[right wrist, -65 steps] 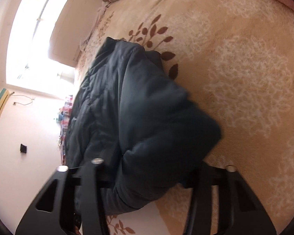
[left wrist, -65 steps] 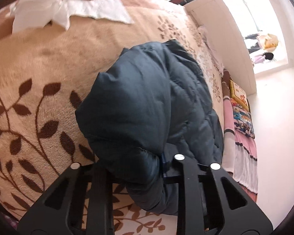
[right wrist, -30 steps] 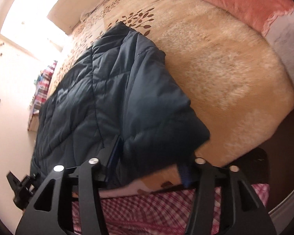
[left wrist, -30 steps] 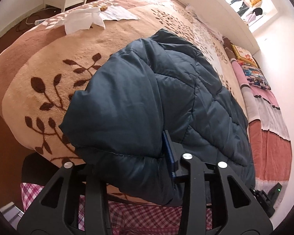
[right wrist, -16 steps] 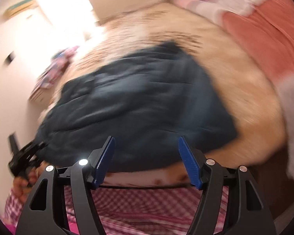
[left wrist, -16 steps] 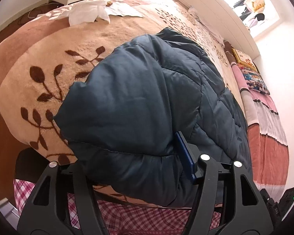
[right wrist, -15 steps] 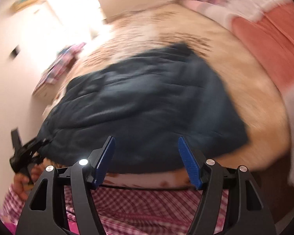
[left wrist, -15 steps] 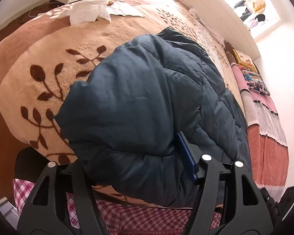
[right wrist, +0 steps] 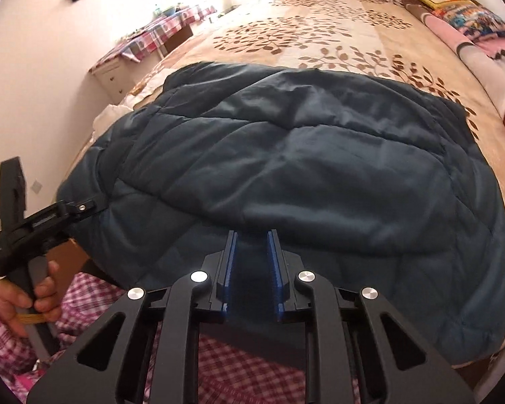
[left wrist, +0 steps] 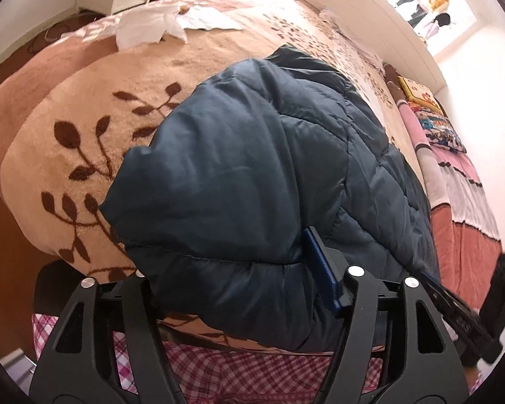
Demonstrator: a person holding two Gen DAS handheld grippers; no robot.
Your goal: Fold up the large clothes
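Left wrist view: the left gripper (left wrist: 239,279) is clamped on a bulging fold of the dark blue quilted jacket (left wrist: 252,175); the padding fills the gap between its fingers, and the blue pad of one finger (left wrist: 321,279) presses into the fabric while the other finger is hidden by the cloth. The held fold sits at the near edge of the bed (left wrist: 84,107), which carries a beige blanket with a brown leaf pattern. White crumpled cloth (left wrist: 151,28) lies on the far part of the blanket, well apart from the jacket. Striped pink bedding (left wrist: 461,195) lies along the right side, with a patterned pillow (left wrist: 437,124) beyond it near the white headboard (left wrist: 363,17). Right wrist view: the right gripper (right wrist: 252,266) holds nothing; its jaws stand parallel with a narrow gap between the blue pads, just above the jacket's (right wrist: 303,175) near hem. The jacket lies spread across the bed (right wrist: 320,33), its left corner lifted where the left gripper (right wrist: 87,207) grips it, the person's hand (right wrist: 27,296) on the handle. Red checked fabric (right wrist: 245,377) shows below the gripper. A small table (right wrist: 151,37) with a checked cover stands beside the bed at the wall.
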